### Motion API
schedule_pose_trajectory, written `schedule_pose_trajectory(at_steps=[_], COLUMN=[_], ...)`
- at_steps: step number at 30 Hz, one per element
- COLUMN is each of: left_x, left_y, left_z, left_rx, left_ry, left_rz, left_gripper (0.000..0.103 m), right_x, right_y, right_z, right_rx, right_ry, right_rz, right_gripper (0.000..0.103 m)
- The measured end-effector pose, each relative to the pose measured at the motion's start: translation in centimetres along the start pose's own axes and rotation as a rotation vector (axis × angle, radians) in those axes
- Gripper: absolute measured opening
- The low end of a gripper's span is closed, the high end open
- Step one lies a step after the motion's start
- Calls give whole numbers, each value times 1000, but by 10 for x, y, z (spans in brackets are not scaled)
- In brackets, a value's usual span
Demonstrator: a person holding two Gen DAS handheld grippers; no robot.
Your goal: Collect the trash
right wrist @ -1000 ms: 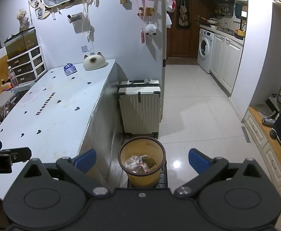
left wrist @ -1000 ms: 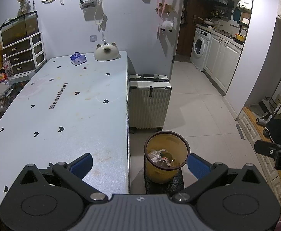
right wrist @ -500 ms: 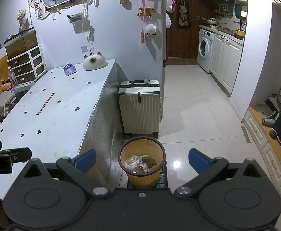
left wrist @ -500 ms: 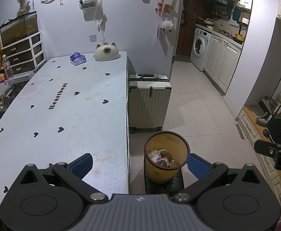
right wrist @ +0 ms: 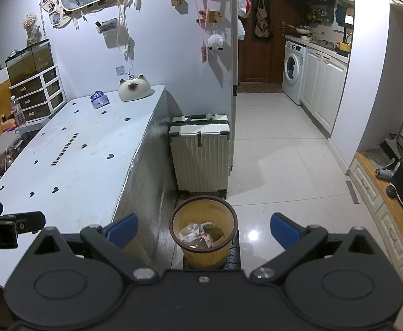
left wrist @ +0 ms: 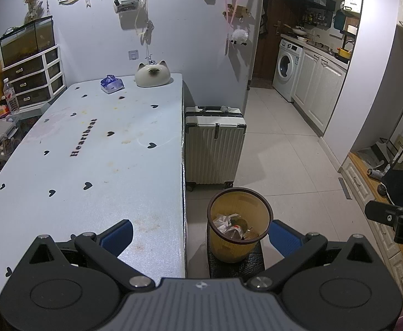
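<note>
Hovering with left gripper [left wrist: 200, 233] and right gripper [right wrist: 204, 227] both spread wide, holding nothing | trash bin [right wrist: 203, 231] just ahead, below, between fingers, holding wrappers | tabletop [left wrist: 96, 149] to left looks cleared of litter | judged nearly finished.
</note>
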State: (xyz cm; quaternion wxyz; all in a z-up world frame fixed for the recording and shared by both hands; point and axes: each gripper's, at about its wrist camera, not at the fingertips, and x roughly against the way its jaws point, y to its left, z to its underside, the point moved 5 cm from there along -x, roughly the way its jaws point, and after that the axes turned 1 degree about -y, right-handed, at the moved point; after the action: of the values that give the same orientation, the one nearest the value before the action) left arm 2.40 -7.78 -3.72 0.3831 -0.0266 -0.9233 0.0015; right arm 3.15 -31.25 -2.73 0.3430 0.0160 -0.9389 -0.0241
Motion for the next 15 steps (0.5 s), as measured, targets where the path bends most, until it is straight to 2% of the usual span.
schedule_pose_trajectory(at_steps=[15], left_x=[0], left_y=[0], left_z=[0], left_rx=[-4], left_ry=[1], left_rz=[1], left_gripper=[103], right_x=[0], right_y=[-1], right_z=[0], right_rx=[0], right_ry=[0], right_rz=[1], right_gripper=[103])
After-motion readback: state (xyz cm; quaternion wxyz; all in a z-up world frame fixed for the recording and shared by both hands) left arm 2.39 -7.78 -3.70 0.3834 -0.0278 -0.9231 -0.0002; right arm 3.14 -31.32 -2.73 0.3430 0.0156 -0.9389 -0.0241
